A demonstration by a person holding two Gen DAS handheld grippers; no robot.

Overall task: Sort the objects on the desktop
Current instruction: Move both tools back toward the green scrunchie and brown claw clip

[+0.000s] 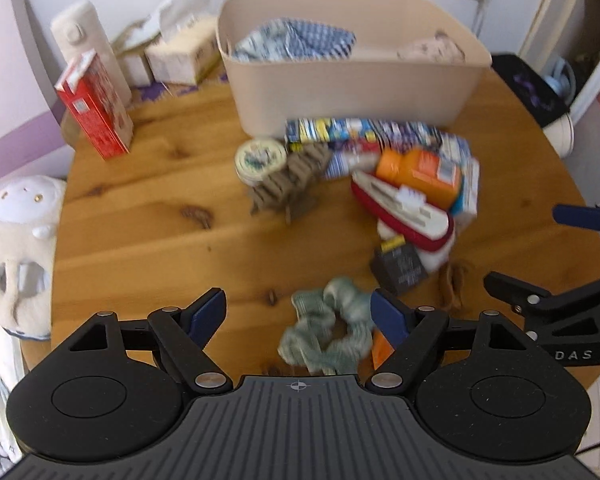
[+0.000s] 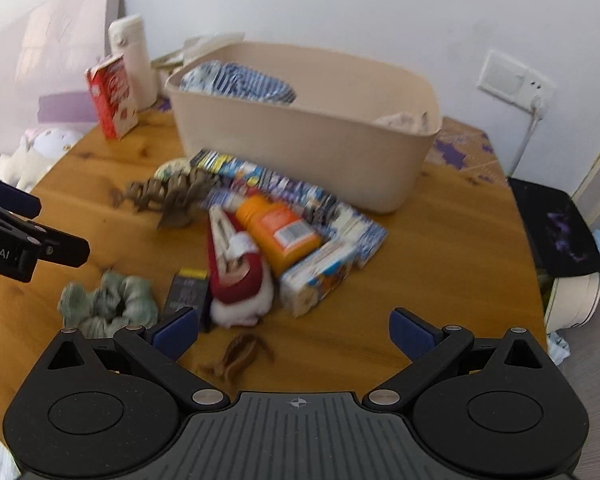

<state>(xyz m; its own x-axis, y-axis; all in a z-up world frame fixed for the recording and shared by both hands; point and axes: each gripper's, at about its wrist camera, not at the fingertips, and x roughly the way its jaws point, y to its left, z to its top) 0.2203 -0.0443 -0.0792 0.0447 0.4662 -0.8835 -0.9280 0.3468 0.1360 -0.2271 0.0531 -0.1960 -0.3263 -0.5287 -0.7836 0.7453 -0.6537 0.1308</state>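
Observation:
A beige bin (image 1: 352,88) (image 2: 300,148) stands at the back of the round wooden table (image 1: 148,208) and holds a blue-white pack and a pale cloth. In front of it lies a heap: an orange bottle (image 1: 420,174) (image 2: 280,232), a red-white toy boat (image 1: 400,208) (image 2: 236,268), blue printed packs (image 1: 360,130), a round tin (image 1: 260,158), a brown model (image 1: 288,186) (image 2: 172,196), a black box (image 1: 400,270) (image 2: 186,290). A green scrunchie (image 1: 326,332) (image 2: 108,304) lies between the fingers of my open left gripper (image 1: 298,314). My right gripper (image 2: 294,332) is open above a brown hair clip (image 2: 238,356).
A red carton (image 1: 96,106) (image 2: 112,96), a white flask (image 1: 88,44) and tissue boxes (image 1: 180,52) stand at the back left. A plush toy (image 1: 16,248) sits off the table's left edge. A black pad (image 2: 556,228) lies to the right, by a wall socket (image 2: 512,80).

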